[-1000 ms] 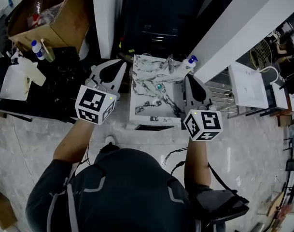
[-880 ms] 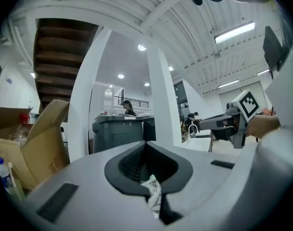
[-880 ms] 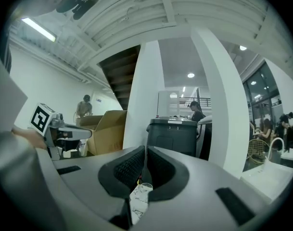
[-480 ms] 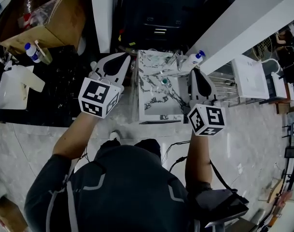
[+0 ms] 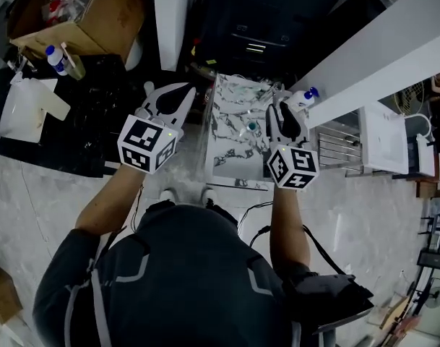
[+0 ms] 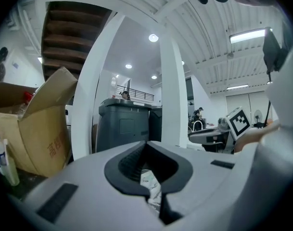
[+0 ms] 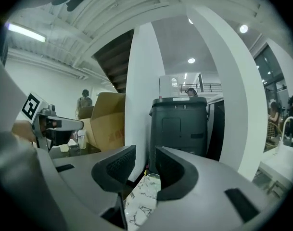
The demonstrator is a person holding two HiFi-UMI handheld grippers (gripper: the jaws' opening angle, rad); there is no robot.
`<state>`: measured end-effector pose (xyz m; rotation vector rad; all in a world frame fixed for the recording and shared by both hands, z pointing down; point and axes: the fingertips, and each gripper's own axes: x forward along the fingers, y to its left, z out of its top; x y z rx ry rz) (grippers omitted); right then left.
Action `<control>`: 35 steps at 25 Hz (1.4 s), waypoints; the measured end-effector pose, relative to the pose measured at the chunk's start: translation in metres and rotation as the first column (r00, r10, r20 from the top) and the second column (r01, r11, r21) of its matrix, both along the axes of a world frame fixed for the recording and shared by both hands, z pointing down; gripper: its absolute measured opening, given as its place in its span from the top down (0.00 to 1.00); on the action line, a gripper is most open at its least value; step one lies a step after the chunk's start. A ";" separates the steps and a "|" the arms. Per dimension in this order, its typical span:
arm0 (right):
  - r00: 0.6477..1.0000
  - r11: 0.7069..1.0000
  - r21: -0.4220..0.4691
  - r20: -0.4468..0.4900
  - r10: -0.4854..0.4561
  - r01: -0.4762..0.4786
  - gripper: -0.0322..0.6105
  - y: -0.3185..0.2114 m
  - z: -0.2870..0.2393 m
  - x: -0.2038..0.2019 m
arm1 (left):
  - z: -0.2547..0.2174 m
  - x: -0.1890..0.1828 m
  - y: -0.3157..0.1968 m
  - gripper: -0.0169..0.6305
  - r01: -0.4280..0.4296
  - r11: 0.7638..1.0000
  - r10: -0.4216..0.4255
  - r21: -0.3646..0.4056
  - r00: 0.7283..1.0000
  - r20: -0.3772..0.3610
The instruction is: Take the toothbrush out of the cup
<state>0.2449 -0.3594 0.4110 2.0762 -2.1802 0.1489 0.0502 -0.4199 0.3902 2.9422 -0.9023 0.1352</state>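
Observation:
A small marble-topped table (image 5: 230, 157) stands in front of me. In the right gripper view a clear cup (image 7: 152, 179) sits at the marble's far end, seen through the gap between the jaws. The head view shows a small teal spot (image 5: 253, 126) on the marble, too small to tell whether it is the toothbrush. My right gripper (image 5: 277, 109) (image 7: 145, 153) hangs over the table's right side; its jaws have just been opening and stand open with nothing between them. My left gripper (image 5: 189, 87) (image 6: 146, 146) is left of the table, its tips together and holding nothing.
A spray bottle with a blue cap (image 5: 305, 96) stands at the table's far right corner. A dark bin (image 7: 180, 126) and a white pillar (image 7: 139, 95) rise behind the table. To the left are a cardboard box (image 5: 82, 13), a blue-capped bottle (image 5: 55, 58) and a dark bench (image 5: 97, 121).
The right gripper has moved in over the table's right side and its jaws have opened. The left gripper has shifted a little toward the table and stays shut.

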 end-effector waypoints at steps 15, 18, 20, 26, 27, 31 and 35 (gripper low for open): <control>0.991 0.984 -0.161 0.121 -0.059 0.078 0.71 -0.074 0.141 0.031 | 0.037 0.001 0.009 0.96 0.199 0.977 -0.194 -0.072 0.978 0.074; 0.986 0.975 -0.200 0.153 -0.070 0.100 0.70 -0.089 0.167 0.030 | 0.041 0.001 0.012 0.96 0.237 0.968 -0.229 -0.085 0.969 0.090; 0.983 0.968 -0.227 0.171 -0.072 0.110 0.70 -0.097 0.184 0.030 | 0.042 -0.002 0.015 0.96 0.265 0.960 -0.257 -0.092 0.962 0.094; 0.979 0.948 -0.295 0.193 -0.061 0.117 0.70 -0.120 0.228 0.034 | 0.046 -0.014 0.026 0.96 0.346 0.933 -0.331 -0.104 0.934 0.136; 0.979 0.947 -0.298 0.193 -0.060 0.117 0.70 -0.124 0.233 0.034 | 0.047 -0.016 0.030 0.96 0.357 0.929 -0.341 -0.103 0.929 0.143; 0.978 0.953 -0.291 0.208 -0.025 0.087 0.70 -0.141 0.241 0.043 | 0.049 -0.026 0.036 0.96 0.390 0.915 -0.371 -0.102 0.914 0.168; 0.974 0.961 -0.265 0.227 -0.018 0.080 0.70 -0.153 0.243 0.043 | 0.052 -0.036 0.043 0.96 0.410 0.906 -0.386 -0.107 0.903 0.186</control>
